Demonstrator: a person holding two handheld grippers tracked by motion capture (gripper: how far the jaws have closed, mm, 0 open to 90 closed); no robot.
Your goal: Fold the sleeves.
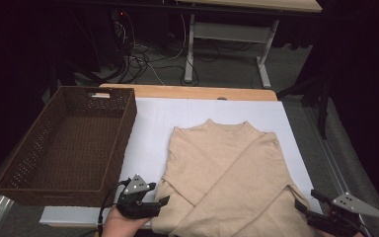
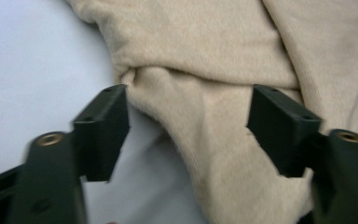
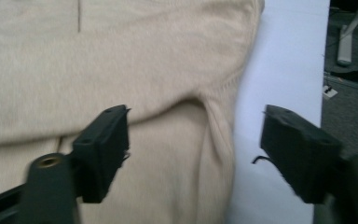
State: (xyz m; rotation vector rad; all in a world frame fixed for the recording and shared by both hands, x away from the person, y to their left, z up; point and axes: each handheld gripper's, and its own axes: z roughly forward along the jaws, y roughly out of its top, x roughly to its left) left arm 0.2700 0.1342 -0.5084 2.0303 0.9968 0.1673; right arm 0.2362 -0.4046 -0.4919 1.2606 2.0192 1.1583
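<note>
Closest to the person, the left gripper point(image 1: 164, 201) sits at the near-left corner of the beige sweater point(image 1: 227, 173), with a bit of the hand point(image 1: 121, 224) holding it poking in from the bottom edge. Its jaws are spread apart, nothing pinched; in the left gripper view the sweater's folded corner lies in the gap between them, and one fingertip point(image 2: 103, 123) is just at the fabric edge without pressing it. Over on the other side, the right gripper point(image 1: 304, 200) is at the sweater's near-right corner, jaws also wide apart. In the right gripper view the sweater's side edge runs down between them, with bare white surface past it, and neither fingertip point(image 3: 103, 142) is squeezing anything.

The sweater itself lies flat on the white table cover point(image 1: 153, 128), right of the middle, both sleeves folded across the front so they cross, collar pointing to the far side.

To the left, the brown woven basket point(image 1: 19, 163) sits beside the sweater, hanging a bit over the table's left edge. Further back you get the wooden table edge point(image 1: 192, 92), then a tangle of cables point(image 1: 143, 61) on the floor and the white legs of another desk point(image 1: 227, 34).
</note>
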